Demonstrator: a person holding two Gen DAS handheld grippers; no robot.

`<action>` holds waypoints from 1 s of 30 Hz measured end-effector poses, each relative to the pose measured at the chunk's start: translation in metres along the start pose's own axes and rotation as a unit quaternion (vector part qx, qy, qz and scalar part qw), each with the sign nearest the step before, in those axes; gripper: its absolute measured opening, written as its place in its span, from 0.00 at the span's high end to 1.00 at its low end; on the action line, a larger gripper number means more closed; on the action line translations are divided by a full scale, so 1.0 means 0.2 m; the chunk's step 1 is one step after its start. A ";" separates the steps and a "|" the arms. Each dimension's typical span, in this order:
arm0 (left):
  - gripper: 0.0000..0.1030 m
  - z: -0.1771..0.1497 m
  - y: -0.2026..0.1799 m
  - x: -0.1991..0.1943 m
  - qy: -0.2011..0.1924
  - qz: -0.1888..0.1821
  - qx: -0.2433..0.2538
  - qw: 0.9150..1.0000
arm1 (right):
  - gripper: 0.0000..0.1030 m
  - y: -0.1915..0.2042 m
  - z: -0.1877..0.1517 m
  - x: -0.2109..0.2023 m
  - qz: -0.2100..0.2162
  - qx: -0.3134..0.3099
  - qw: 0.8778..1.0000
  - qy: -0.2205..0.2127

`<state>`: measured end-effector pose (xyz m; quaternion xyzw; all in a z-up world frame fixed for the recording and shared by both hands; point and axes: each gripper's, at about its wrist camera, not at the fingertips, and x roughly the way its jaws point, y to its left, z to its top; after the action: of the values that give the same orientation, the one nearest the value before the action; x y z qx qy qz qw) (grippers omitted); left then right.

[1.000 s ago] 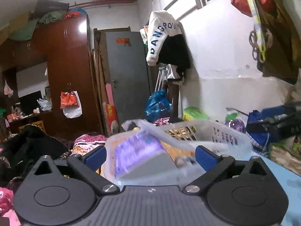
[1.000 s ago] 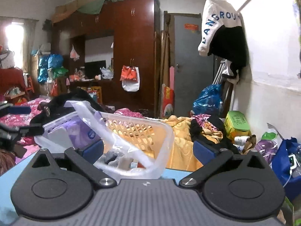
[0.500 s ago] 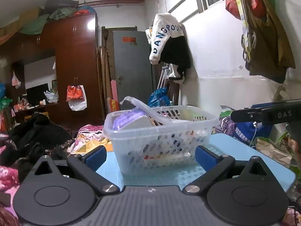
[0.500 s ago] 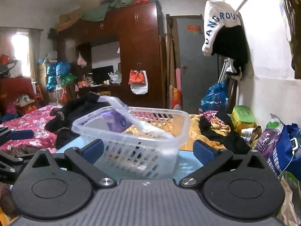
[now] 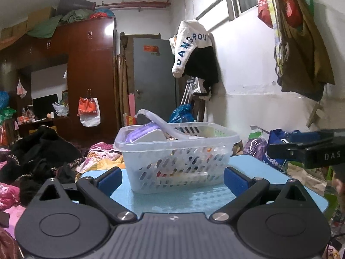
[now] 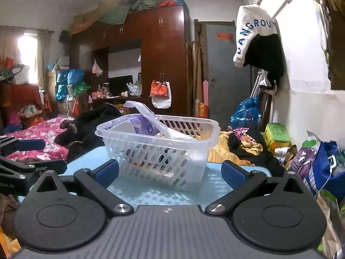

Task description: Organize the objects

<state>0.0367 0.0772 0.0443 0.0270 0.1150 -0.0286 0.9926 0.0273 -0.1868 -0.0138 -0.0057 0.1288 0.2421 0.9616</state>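
A clear plastic basket (image 5: 215,144) stands on a small light-blue table (image 5: 194,200); it also shows in the right wrist view (image 6: 194,151). It holds a purple pack (image 5: 138,132), a white box and a clear lid or scoop (image 5: 163,123) that sticks up out of it. My left gripper (image 5: 172,178) is open and empty, just short of the basket. My right gripper (image 6: 170,172) is open and empty, also short of the basket. The right gripper shows at the right edge of the left wrist view (image 5: 308,151).
The table's far edge (image 6: 248,166) drops to piled clothes (image 6: 248,146) and bags (image 6: 319,168) by the white wall. A bed with a pink cover (image 6: 38,133) lies to the left. A brown wardrobe (image 5: 90,75) and grey door (image 5: 155,82) stand behind.
Both grippers have drawn back from the basket, which now looks smaller and stands whole on the table. The jaws stay open.
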 end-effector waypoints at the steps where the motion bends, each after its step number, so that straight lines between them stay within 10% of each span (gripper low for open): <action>1: 0.02 0.00 -0.01 0.00 -0.001 -0.001 0.002 1.000 | 0.00 -0.02 -0.01 -0.01 0.003 0.008 1.000 0.000; 30: 0.02 -0.05 -0.09 -0.02 0.008 0.001 -0.007 1.000 | 0.00 -0.04 -0.12 -0.14 0.014 0.026 1.000 -0.001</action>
<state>0.0293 0.0592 0.0349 0.0202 0.1234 -0.0268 0.9918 0.0016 -0.2079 -0.0298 0.0209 0.1343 0.2524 0.9580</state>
